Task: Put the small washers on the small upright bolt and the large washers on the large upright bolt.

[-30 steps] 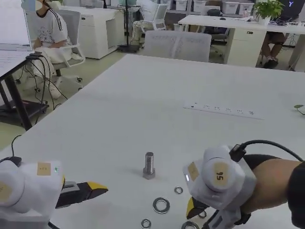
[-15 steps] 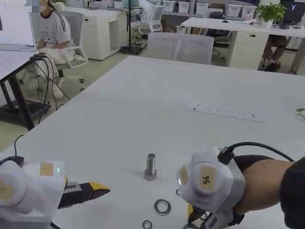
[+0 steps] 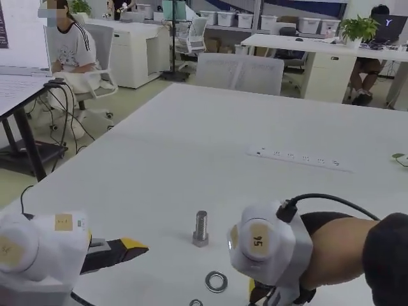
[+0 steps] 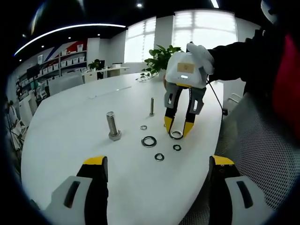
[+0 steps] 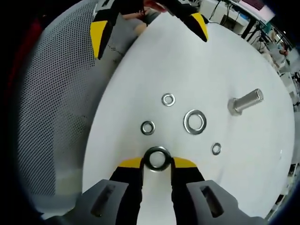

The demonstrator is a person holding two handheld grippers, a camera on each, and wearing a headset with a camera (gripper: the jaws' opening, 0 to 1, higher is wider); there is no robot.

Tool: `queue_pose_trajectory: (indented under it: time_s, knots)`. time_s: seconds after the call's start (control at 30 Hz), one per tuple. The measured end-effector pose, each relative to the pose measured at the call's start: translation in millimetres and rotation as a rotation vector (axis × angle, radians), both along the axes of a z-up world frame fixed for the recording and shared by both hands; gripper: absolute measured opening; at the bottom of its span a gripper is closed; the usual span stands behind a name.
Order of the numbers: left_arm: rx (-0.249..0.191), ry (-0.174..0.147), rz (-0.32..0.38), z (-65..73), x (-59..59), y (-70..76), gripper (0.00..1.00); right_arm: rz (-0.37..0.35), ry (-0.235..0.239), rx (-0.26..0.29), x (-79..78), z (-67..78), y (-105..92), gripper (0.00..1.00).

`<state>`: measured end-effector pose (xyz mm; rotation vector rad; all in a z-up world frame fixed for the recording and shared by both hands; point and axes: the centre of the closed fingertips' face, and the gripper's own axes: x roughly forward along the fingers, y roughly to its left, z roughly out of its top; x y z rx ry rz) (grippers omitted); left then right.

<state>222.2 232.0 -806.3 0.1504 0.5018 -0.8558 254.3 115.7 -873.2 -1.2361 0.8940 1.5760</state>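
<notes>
Washer (image 5: 157, 150) sitting between right gripper (image 5: 158, 162) tips; we are clamping its rim. Left gripper (image 4: 158, 161) we are holding spread wide, empty. Big bolt (image 3: 201, 228) standing upright on table (image 3: 191, 159). Head view: right gripper hiding small bolt (image 4: 152, 106), loose washers (image 5: 194, 121) partly cut off.

A round sticker (image 3: 258, 242) on the right claw (image 4: 176, 129) reads 56.

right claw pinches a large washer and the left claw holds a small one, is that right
No: the left claw is open and holds nothing, as the left gripper view shows. The right claw does pinch a large washer.
</notes>
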Motion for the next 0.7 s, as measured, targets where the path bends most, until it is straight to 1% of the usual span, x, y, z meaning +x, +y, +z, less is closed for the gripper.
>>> queue_pose_trajectory:
  time_s: [0.03,0.07,0.17,0.23,0.33,0.43,0.67,0.7]
  knots:
    - [0.001,-0.004,0.002,1.0,0.0,0.6,0.89,0.001,0.0,-0.001,-0.5,-0.1,-0.2,0.23]
    - [-0.003,-0.009,0.005,2.3,0.5,1.1,0.89,0.012,-0.019,0.003,1.0,-0.1,0.5,0.23]
    - [-0.004,-0.014,0.011,3.3,1.8,0.8,0.89,0.019,-0.029,-0.002,1.9,0.5,-0.2,0.23]
    - [-0.006,-0.019,0.015,4.4,3.4,0.5,0.89,0.015,-0.022,-0.001,1.9,3.1,-1.0,0.23]
    - [-0.009,-0.025,0.022,5.0,6.7,0.5,0.89,0.012,-0.028,0.001,4.4,5.7,-2.5,0.23]
    - [-0.01,-0.025,0.03,3.3,9.6,1.8,0.89,-0.007,-0.012,0.02,6.1,11.3,-1.5,0.23]
    - [-0.018,-0.041,0.056,4.8,16.8,4.7,0.88,-0.03,-0.02,0.044,15.4,24.8,0.0,0.23]
    - [-0.02,-0.041,0.058,4.9,17.6,5.0,0.88,-0.032,-0.031,0.052,18.6,28.1,1.2,0.23]
